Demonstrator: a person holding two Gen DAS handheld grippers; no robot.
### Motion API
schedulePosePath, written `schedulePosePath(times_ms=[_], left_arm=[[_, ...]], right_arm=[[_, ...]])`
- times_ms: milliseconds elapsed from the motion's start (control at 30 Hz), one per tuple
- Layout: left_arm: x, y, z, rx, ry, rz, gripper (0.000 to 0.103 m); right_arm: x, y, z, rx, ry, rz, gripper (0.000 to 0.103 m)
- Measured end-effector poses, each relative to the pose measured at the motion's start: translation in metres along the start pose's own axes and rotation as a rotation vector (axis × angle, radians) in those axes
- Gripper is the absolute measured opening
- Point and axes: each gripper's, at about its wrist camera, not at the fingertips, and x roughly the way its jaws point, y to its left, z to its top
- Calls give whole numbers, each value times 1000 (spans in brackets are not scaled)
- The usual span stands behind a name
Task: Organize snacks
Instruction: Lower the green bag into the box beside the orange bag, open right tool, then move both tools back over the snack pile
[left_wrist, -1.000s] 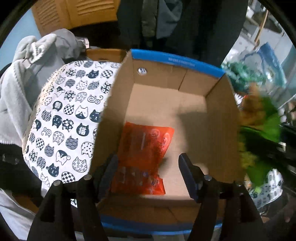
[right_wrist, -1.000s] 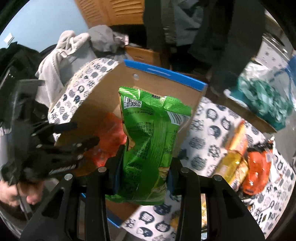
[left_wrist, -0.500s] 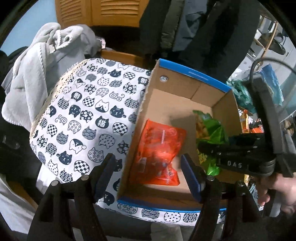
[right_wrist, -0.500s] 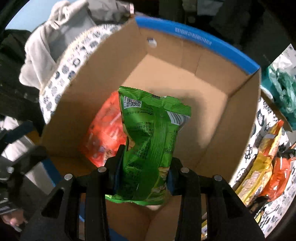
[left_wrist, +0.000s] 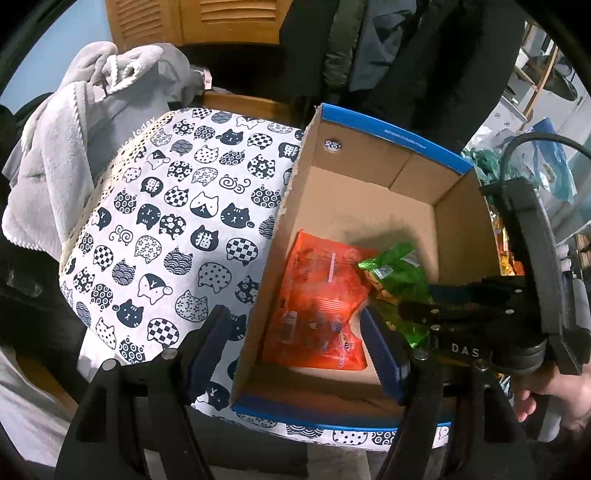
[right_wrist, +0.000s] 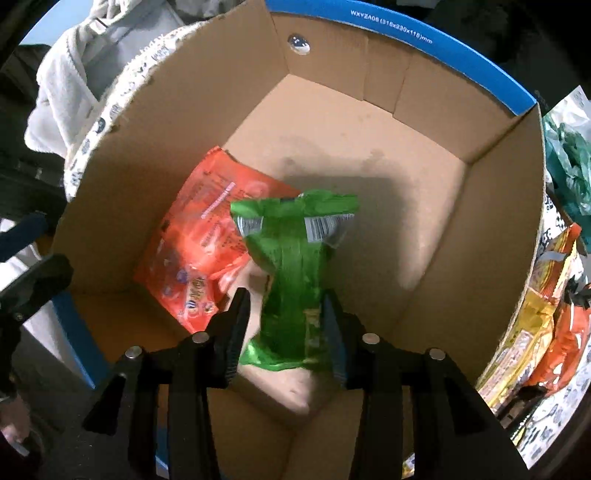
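Green snack bag hangs inside the cardboard box, between the fingers of the right gripper. Its top end droops forward and lies over the edge of one orange snack bag that rests flat on the box floor, against the left wall. In the right wrist view the green bag looks blurred, and a gap shows between it and the left finger, so whether the jaws are gripping it or have let go cannot be told.

That makes two bags in the box: one green, one orange. In the left wrist view the same pair shows, the orange snack bag lying flat and the green snack bag to its right, with the right gripper reaching in from the right, held by a hand.

The left gripper hovers over the near left corner of the cardboard box, its jaws spread wide with nothing between them; one finger is over the cloth, the other over the box.

The box has a blue rim and stands on a cat-print tablecloth. Outside its right wall lies a pile of other snack packets, yellow and orange; their number cannot be counted. A grey towel is heaped beyond the table's far left corner.
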Motion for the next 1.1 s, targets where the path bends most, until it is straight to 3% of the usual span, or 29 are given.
schedulePosePath(times_ms=[133,200,567,1100], left_arm=[[-4,-2,1,-3,-12,-6,74],[-5,-3,2,-6,-19,-8,74],[-14,-45,5,50,-42,-40,74],[-12,-140,-3,202,-20,-87,74]], right_arm=[[-21,-1,-5,16,-66,29,56],[-38,-3,-10,21,-116,30,70],[-117,-45,-44,119,-298,-21,71],[-150,-136,-138,282,-316,-135,73]])
